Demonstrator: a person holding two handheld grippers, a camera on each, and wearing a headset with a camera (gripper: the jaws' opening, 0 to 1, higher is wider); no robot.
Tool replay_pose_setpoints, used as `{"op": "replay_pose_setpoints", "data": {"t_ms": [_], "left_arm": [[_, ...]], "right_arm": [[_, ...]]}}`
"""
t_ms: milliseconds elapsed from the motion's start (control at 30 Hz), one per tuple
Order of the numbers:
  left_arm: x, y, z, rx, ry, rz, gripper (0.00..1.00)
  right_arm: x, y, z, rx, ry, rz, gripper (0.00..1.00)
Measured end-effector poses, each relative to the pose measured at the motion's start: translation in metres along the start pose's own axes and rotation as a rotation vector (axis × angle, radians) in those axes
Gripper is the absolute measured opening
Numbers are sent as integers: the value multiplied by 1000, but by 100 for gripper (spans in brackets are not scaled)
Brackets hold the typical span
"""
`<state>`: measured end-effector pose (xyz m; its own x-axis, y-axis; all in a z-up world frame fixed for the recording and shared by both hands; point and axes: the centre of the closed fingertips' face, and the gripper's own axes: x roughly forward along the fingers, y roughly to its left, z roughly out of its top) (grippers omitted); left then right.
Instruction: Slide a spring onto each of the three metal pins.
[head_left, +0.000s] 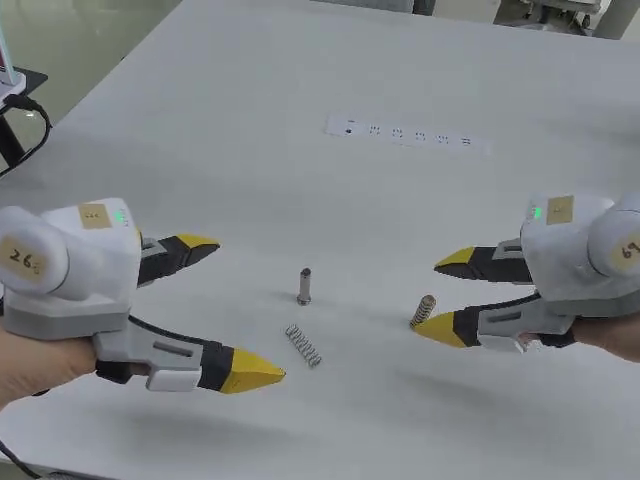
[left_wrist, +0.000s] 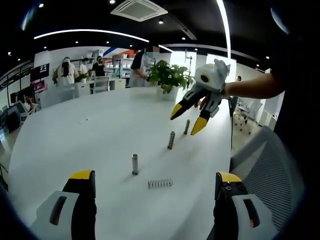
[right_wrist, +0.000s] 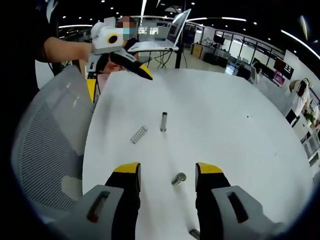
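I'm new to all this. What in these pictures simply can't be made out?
- Right gripper view: a small piece at the bottom edge, beside a jaw of the right tool, is cut off there. Pin or spring, unclear.
- Left gripper view: the farthest upright piece, by the right tool's tips, is too small to tell a bare pin from one with a spring on it.
- Head view: the marks on the white strip are too small to read.

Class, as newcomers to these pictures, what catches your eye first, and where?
The yellow-tipped left gripper and right gripper, both open, face each other over the white table. Between them a bare pin stands upright, a loose spring lying nearer the person.
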<state>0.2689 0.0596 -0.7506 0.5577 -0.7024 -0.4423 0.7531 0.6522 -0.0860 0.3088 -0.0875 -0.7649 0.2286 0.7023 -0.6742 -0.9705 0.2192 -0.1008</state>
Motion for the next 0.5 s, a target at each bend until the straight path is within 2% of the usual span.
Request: {"op": "replay_pose_setpoints", "data": {"t_ms": [200, 500], "left_arm": [[1, -2, 3, 5, -7, -3, 96], [1, -2, 6, 4, -16, 1, 96]], "right_arm": [[-6, 5, 1, 61, -46, -19, 44], [-14, 10, -6, 128, -84, -39, 44]]}}
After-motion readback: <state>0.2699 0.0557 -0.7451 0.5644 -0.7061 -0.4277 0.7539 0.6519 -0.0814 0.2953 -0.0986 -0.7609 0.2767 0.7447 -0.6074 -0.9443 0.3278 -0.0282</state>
